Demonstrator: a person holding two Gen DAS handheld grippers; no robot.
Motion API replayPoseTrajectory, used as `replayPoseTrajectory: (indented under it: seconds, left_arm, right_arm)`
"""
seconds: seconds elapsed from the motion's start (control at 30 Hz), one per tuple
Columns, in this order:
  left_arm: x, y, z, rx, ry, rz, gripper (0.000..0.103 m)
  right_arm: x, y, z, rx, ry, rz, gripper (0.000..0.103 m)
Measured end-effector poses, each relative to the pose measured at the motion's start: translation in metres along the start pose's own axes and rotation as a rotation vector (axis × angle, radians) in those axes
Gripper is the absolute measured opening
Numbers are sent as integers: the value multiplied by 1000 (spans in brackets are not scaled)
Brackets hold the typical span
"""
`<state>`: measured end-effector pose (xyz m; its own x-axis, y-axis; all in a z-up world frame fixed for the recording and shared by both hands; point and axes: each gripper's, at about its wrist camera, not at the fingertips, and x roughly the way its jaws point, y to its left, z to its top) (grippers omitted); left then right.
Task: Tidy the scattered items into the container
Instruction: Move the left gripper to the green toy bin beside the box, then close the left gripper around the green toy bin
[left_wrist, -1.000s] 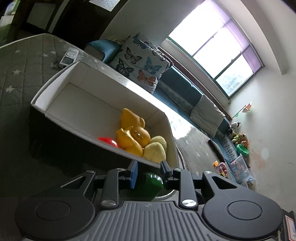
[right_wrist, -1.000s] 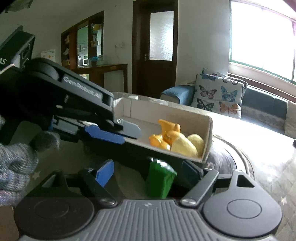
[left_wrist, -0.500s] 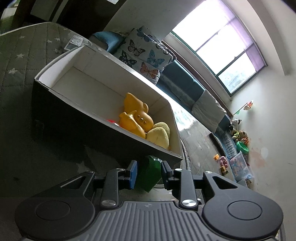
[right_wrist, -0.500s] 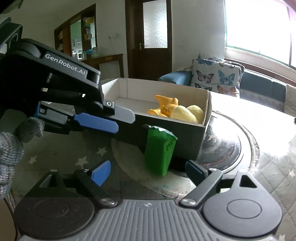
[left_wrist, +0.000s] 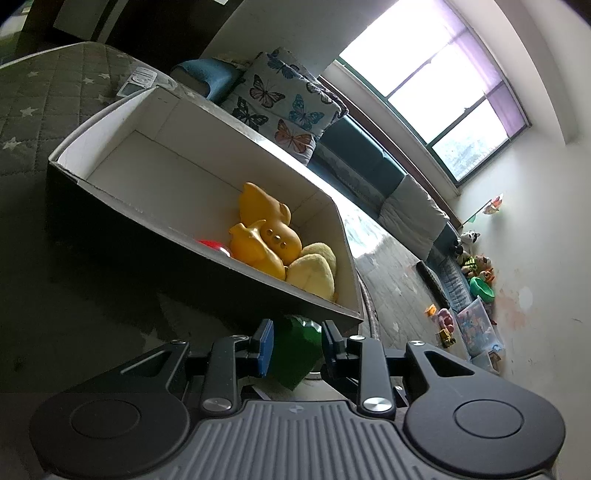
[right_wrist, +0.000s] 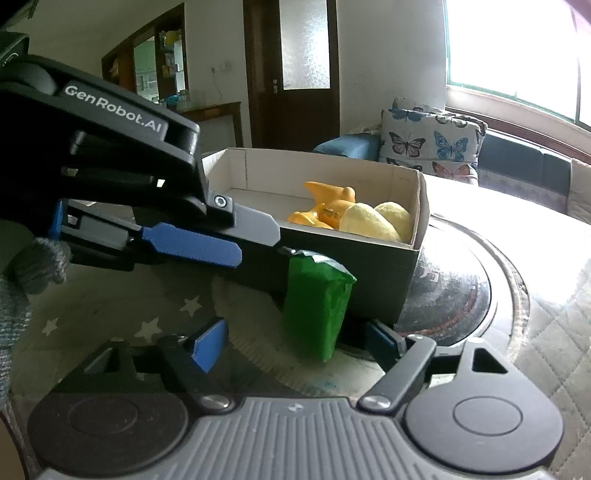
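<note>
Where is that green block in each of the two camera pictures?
Left wrist: green block at bottom centre, between the left gripper's fingers, just below the box.
Right wrist: centre, standing against the box's dark front wall.
Shared landmark: the butterfly cushion behind the box.

A: Block (right_wrist: 317, 302) green; box (right_wrist: 373, 273) dark outside, white inside.
B: Toys (left_wrist: 264, 236) yellow-orange, plush (left_wrist: 312, 271) pale yellow. Cushion (left_wrist: 284, 107) butterfly print. Cloth (left_wrist: 44, 99) grey, white stars.
</note>
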<state>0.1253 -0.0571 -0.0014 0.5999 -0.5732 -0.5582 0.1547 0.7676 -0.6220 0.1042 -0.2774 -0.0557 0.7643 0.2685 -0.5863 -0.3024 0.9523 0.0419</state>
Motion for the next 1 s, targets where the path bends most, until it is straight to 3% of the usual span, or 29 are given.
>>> replayPoseTrajectory:
  seconds: [0.73,1.0]
  left_arm:
    - [26,5,9,-10,22,17,33]
    - [29,5,8,1,27,17,32]
  right_arm:
    - [19,-7,6,33,20,12,38]
    - [18,-6,4,40,15,27,36]
